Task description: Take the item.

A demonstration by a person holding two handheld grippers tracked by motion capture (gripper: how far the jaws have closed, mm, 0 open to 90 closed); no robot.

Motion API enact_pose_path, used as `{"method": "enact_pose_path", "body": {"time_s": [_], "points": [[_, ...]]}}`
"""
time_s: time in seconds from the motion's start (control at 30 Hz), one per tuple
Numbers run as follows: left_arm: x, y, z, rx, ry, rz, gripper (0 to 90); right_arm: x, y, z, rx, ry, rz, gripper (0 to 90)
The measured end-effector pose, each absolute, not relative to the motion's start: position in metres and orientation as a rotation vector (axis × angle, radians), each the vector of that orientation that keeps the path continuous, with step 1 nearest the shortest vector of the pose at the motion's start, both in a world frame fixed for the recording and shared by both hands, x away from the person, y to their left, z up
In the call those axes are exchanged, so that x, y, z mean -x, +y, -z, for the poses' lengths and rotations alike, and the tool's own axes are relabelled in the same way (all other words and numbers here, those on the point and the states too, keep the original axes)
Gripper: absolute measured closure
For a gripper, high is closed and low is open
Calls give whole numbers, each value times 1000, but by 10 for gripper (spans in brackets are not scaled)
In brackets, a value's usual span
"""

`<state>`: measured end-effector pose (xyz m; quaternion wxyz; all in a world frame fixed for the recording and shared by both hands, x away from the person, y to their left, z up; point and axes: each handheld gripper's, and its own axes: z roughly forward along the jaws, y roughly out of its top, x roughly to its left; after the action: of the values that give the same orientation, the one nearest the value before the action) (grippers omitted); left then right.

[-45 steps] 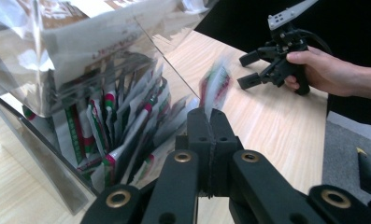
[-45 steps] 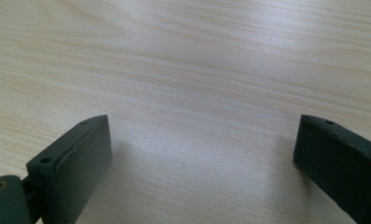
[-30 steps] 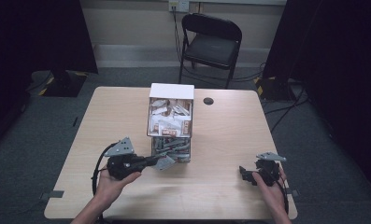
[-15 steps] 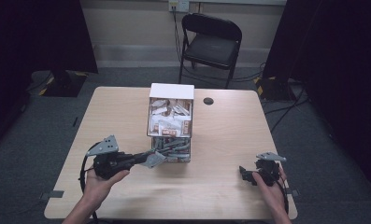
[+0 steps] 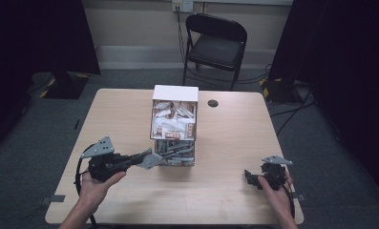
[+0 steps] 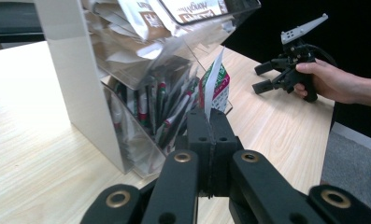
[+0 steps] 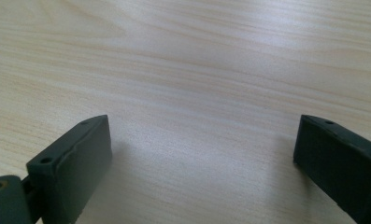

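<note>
Left gripper held level above the table, at the near left, pointing right toward the box. Jaws pressed together on a small packet, pinching its lower edge. Packet stood upright between the jaw tips, white with green and red print, just beside the lower front corner of the box; whether touching it, could not be told. Seen from above as a pale grey flap at the jaw tips.

Box set near the middle of the table: white back and top, clear front. Upper compartment packed with white and brown sachets, lower compartment with slim stick packets leaning at a slant.

Right gripper kept low at the near right corner of the table, well apart from the box, gripped in the right hand. Jaws spread wide, bare wood grain between them in the right gripper view, nothing held. Also visible from the left gripper view as a black tool far off over the table's edge.

Folding chair behind the table; small dark round cap in the tabletop just right of the box.
</note>
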<state>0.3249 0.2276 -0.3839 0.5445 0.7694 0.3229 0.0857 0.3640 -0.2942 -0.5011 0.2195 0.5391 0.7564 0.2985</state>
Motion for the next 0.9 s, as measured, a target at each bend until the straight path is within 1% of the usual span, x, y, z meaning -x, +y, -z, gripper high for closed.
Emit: {"method": "enact_pose_path", "body": {"time_s": [0.57, 0.8, 0.9], "points": [[-333, 254, 386, -1789, 866, -248, 900, -364, -294, 501, -1492, 2092, -826, 37], [-334, 258, 386, -1775, 879, -248, 900, -364, -294, 501, -1492, 2092, -826, 37], [-335, 260, 386, -1778, 896, -269, 900, -364, -294, 501, -1491, 2092, -826, 37]]}}
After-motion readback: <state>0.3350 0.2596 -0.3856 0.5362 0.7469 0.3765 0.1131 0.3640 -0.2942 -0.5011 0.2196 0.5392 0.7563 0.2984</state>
